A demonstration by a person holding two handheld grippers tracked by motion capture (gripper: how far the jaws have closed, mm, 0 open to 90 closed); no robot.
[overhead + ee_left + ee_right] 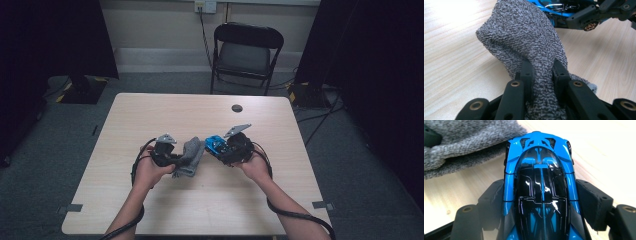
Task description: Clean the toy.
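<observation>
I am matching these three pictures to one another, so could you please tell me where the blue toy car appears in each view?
High view: blue toy car at table centre, in the right gripper.
Left gripper view: top edge, right of centre.
Right gripper view: centre, between the jaws.
Shared landmark: the grey cloth beside it.

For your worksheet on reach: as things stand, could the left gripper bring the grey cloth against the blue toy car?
Probably yes. The left gripper is shut on the cloth, and the car, clamped in the right gripper, sits right beside the cloth with nothing between them.
</observation>
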